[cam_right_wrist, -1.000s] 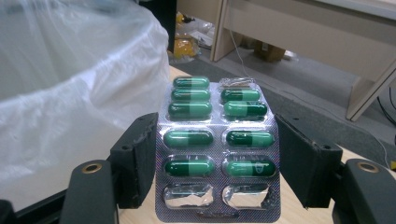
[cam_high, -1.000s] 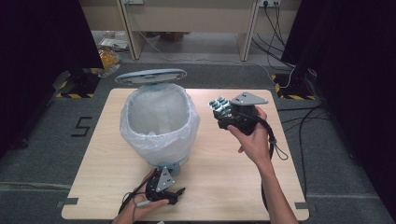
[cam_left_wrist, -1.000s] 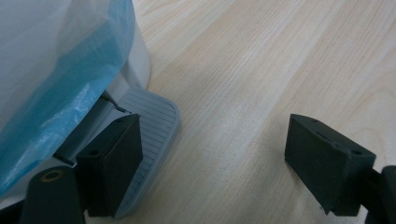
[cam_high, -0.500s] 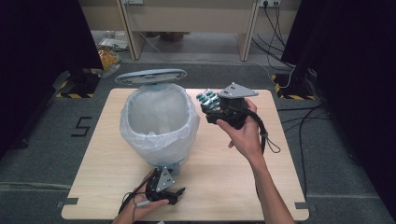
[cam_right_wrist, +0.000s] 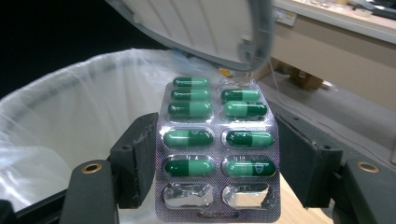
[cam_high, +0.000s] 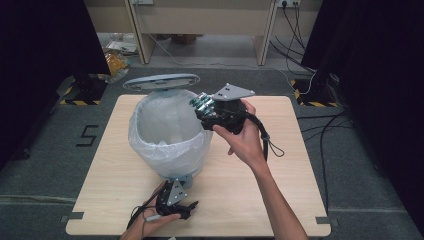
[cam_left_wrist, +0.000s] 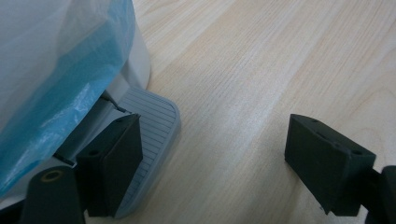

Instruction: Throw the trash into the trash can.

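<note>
A pedal bin [cam_high: 167,145] stands toward the left half of the wooden table [cam_high: 280,200], lined with a translucent white bag [cam_high: 150,150] whose skirt hangs over the rim; the bag's inside looks bare as far as the high view and right gripper view reach. Its grey lid [cam_high: 161,81] stands raised at the far side. The right gripper [cam_high: 202,104] hangs at the bin's right rim, its jaws clamped on the 2 long edges of a blister pack [cam_right_wrist: 217,149]. The pack is silver foil with 2 columns of green capsules, each half dark and half light: 9 capsules sit in their pockets and the 2 pockets nearest the camera are crushed and hollow. It is held in the air over the bin's open mouth. Near the table's front edge, the left gripper [cam_left_wrist: 215,154] has its jaws spread wide, 1 jaw resting on the ribbed grey foot pedal [cam_left_wrist: 149,126].
</note>
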### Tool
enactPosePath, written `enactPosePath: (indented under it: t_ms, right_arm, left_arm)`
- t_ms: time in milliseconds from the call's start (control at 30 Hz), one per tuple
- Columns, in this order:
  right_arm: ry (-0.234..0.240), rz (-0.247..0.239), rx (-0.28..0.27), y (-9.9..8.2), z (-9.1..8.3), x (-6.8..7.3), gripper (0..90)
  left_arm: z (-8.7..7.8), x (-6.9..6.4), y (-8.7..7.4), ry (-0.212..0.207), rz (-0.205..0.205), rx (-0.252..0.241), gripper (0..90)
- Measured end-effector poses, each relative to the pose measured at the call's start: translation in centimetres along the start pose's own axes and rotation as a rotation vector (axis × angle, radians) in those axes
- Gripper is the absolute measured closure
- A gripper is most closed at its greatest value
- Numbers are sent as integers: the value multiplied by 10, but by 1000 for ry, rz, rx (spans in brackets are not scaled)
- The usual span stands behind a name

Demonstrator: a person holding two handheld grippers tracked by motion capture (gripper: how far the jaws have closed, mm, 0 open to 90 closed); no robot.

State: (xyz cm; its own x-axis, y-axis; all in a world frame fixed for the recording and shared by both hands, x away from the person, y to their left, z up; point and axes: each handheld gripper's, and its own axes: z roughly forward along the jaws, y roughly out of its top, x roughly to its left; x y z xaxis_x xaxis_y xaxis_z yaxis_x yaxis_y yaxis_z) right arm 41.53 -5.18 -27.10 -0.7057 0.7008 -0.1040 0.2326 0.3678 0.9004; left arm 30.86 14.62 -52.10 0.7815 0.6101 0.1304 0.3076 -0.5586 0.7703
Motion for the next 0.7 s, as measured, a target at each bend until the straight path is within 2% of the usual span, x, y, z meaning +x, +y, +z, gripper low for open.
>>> enactPosePath:
  t_ms: [333, 700]
  right_arm:
    - [46, -14, 8, 9, 19, 17, 342]
    - [69, -35, 25, 13, 35, 29, 342]
  left_arm:
    - [0, 0, 0, 0, 2, -1, 185]
    - [0, 0, 0, -1, 2, -2, 185]
